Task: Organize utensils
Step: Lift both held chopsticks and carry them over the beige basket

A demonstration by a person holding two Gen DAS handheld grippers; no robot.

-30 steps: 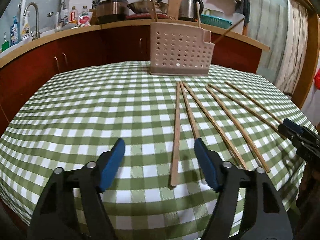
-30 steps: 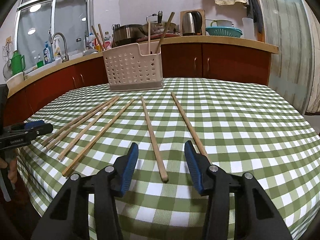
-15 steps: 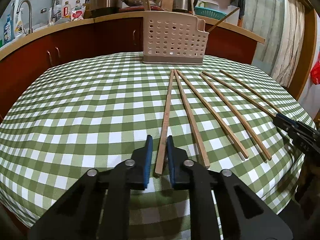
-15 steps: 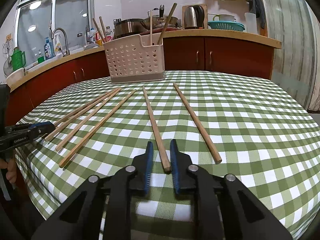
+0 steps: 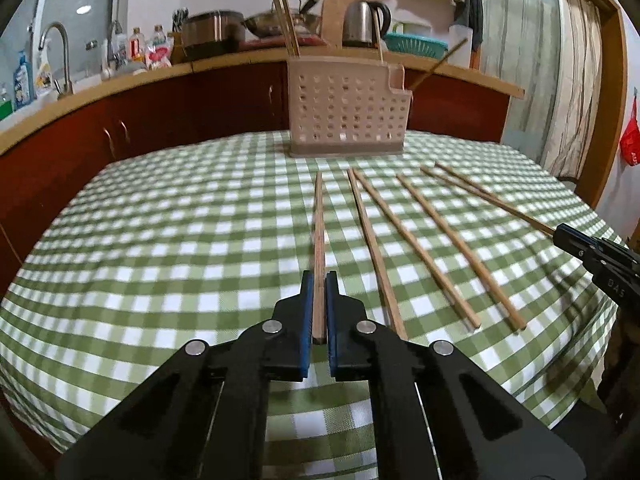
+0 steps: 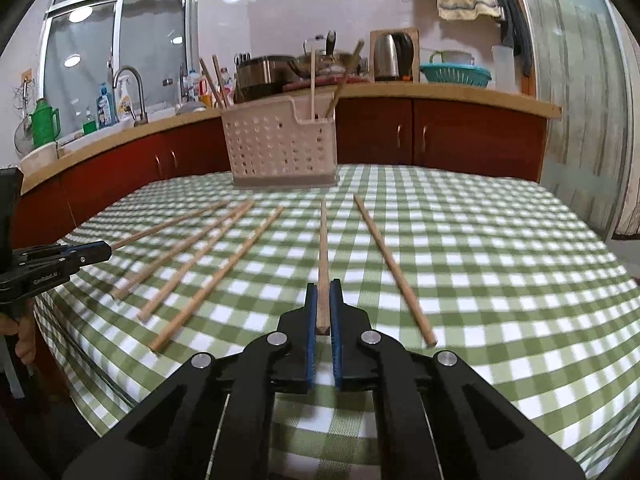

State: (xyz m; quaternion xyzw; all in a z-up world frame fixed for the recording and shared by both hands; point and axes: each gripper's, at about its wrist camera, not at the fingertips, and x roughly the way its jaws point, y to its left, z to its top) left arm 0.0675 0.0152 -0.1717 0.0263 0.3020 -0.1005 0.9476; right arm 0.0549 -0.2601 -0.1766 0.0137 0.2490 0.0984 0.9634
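- Gripping: left claw [image 5: 319, 292], blue pads clamped together on the near end of a long wooden chopstick [image 5: 319, 236]; its jaws have just closed on it.
- Right claw [image 6: 323, 300], blue pads likewise just closed, clamped on a second wooden chopstick [image 6: 323, 248].
- Hidden: both held ends sit between the pads; whether the far tips touch the cloth cannot be told.
- Loose wooden chopsticks [image 5: 416, 246], four, fanned on the green-checked bench [image 5: 180, 248], plain and slender.
- Beige perforated plastic holder [image 5: 346, 114], upright at the bench's far edge, several chopsticks standing inside; compartments not discernible.
- Background blurred.
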